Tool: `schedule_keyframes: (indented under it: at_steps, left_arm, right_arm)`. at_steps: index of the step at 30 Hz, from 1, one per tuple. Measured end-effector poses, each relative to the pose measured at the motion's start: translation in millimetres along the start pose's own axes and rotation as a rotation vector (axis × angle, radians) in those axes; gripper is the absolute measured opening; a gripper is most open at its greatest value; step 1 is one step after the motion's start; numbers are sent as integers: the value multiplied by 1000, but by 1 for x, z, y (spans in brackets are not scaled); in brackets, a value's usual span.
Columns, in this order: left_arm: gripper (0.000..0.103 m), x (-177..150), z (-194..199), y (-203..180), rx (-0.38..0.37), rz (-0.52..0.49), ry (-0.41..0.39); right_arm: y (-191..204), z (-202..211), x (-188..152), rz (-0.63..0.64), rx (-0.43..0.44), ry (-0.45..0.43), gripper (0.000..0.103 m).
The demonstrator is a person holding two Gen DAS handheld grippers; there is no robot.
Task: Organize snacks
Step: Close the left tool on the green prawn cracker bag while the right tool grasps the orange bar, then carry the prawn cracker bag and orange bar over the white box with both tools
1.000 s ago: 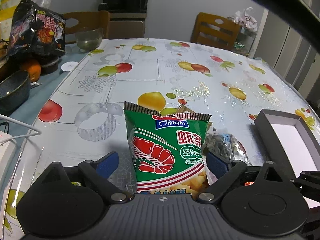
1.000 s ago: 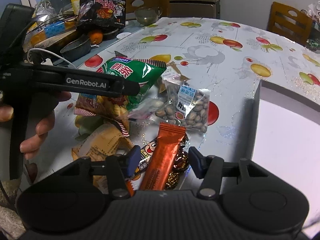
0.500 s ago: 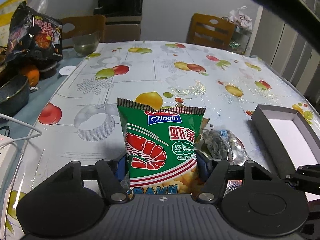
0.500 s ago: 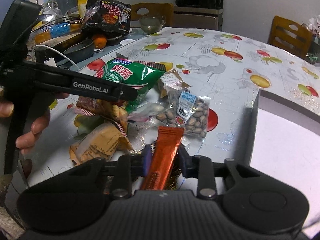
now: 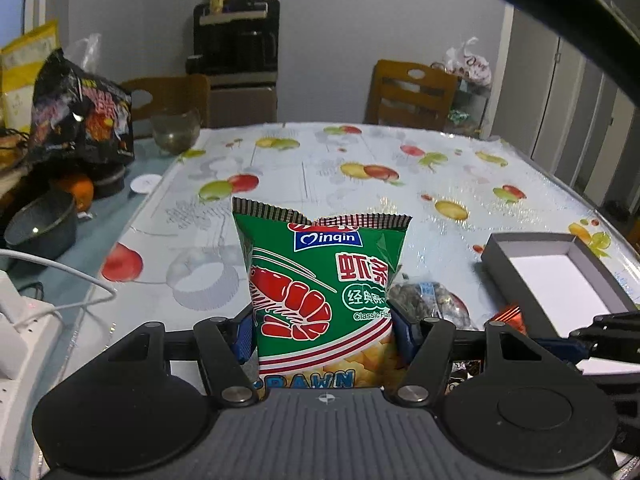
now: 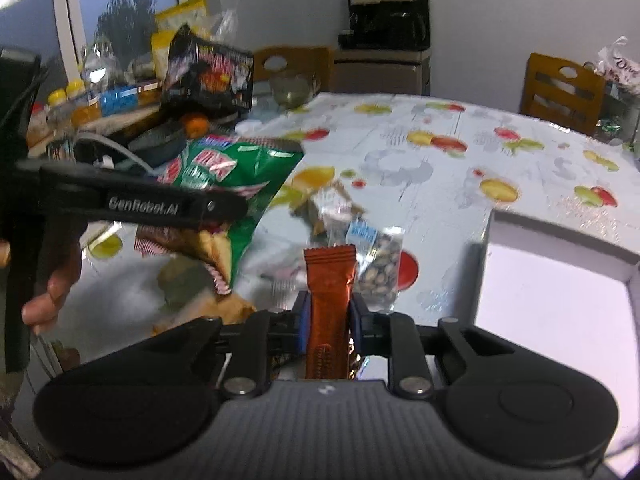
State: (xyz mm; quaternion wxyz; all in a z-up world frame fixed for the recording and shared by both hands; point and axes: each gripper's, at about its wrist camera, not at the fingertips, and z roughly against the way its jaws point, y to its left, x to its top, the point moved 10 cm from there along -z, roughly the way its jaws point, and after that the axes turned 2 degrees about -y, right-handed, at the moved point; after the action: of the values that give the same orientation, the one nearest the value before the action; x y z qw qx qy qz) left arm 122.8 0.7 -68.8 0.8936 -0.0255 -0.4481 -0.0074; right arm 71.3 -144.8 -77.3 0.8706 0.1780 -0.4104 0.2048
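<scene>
prawn bag (image 5: 320, 296): green foil pouch, puffed with air; likely light, soft and crushable, with a slick film. It stands upright in the left wrist view, crimped top seam up, long axis vertical.
hold on bag: best low on the sides, gently, so the chips do not break.
left gripper (image 5: 322, 332): pinching the prawn bag by its lower flanks; bag off the table (image 5: 400, 152).
bar (image 6: 330, 304): orange wrapped stick, slim and probably fairly stiff; long axis runs away from the camera, crimped end pointing forward.
right gripper (image 6: 329, 324): pressed tight on the bar at mid-length.
nuts (image 6: 380, 272): clear packet lying flat on the table, just beyond the bar.
box (image 5: 560, 280): grey, open, white inside, right of both snacks; likely the place for them.
</scene>
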Motion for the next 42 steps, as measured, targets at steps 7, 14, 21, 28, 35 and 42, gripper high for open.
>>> schedule_keyframes:
  at_steps: [7,14,21,28,35,42]
  left_arm:
    - [63,14,24,-10,-6,-16,-53]
    - [63,27,39,-39,-62,-56,-90]
    - [63,48,43,-87,-146,-118,-124]
    - [63,71,32,-146,-225,-201,-138]
    - [64,98,19,-186,-260,-255,-170]
    - [64,97,-9,-210,-314,-224,-120]
  right_arm:
    - [-9,41,28,-28,19,-85,19]
    - [-29,82,44,-35,-30,-154,19]
    - [-70,113,52,-78,-97,-195,19]
    - [-127,135,57,-151,-171,-234,19]
    - [-164,148,66,-170,-204,-244,19]
    - [-199,133,71,-213,-216,-220,19]
